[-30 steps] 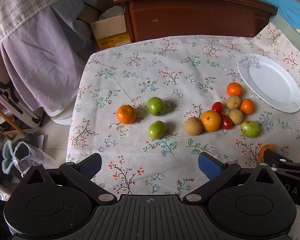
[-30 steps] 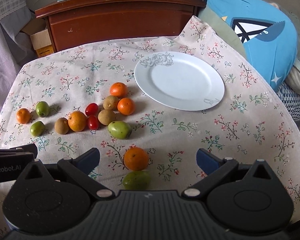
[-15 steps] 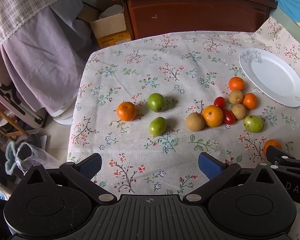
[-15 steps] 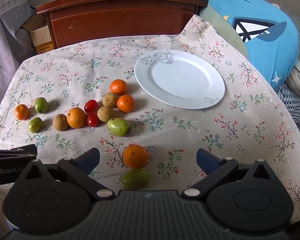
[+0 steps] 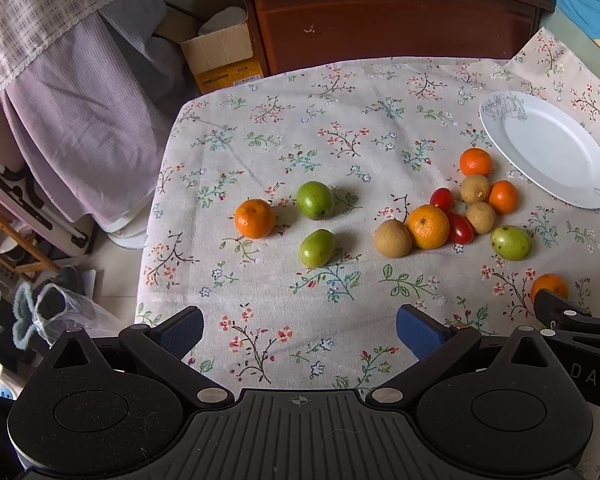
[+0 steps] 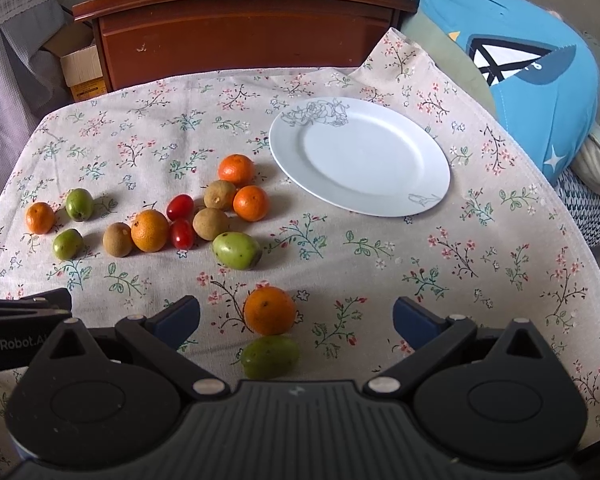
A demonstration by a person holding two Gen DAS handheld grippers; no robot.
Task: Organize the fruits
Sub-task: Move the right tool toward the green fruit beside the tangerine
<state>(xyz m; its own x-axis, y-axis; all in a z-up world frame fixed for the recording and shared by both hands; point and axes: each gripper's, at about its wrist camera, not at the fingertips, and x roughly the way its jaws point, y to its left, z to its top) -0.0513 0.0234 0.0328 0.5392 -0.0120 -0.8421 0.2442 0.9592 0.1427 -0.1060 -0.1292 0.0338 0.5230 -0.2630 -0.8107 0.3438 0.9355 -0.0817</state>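
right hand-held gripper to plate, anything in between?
Right wrist view: an orange and a green fruit sit between the open right hand-held gripper fingers; bare cloth beyond to the plate.

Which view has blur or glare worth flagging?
Left wrist: sharp, soft daylight, fisheye bends the cabinet; no glare on the plate. Right wrist: sharp except the nearest green fruit, soft-focus beside the gripper body; fruit shadows fall rightward.

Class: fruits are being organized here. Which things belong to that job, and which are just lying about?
Job: oranges, green fruits, brown fruits, cherry tomatoes, white plate.
Lying about: cardboard box, wooden cabinet, blue cushion, plastic bag.
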